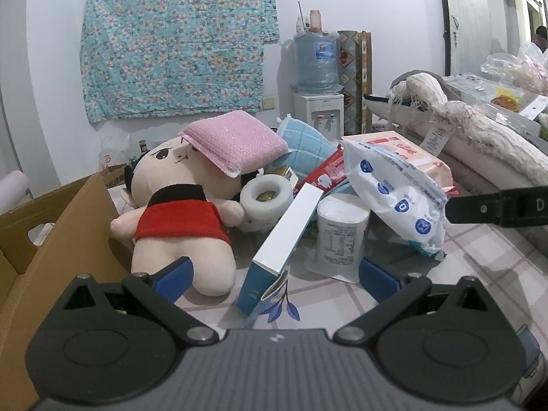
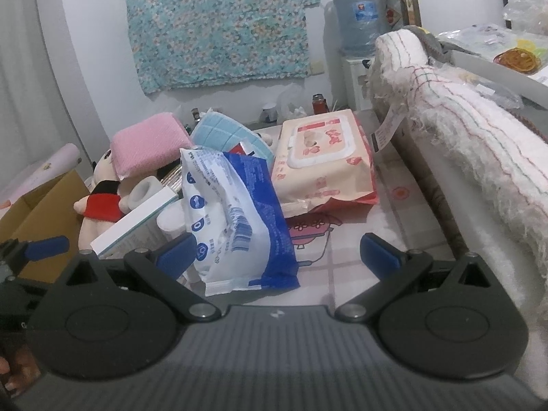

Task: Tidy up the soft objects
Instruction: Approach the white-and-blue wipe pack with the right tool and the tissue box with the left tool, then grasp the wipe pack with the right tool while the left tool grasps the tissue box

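Gaping wide and empty, left tongs (image 1: pixel 275 275), right tongs (image 2: pixel 277 257).

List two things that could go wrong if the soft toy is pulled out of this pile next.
1. The pink sponge rests on the plush doll's head, so it would probably slide off as the doll moves.
2. The tape roll and the tilted white box sit against the doll; both could topple or roll. The left hand-held gripper is open beside them and might clip the box.
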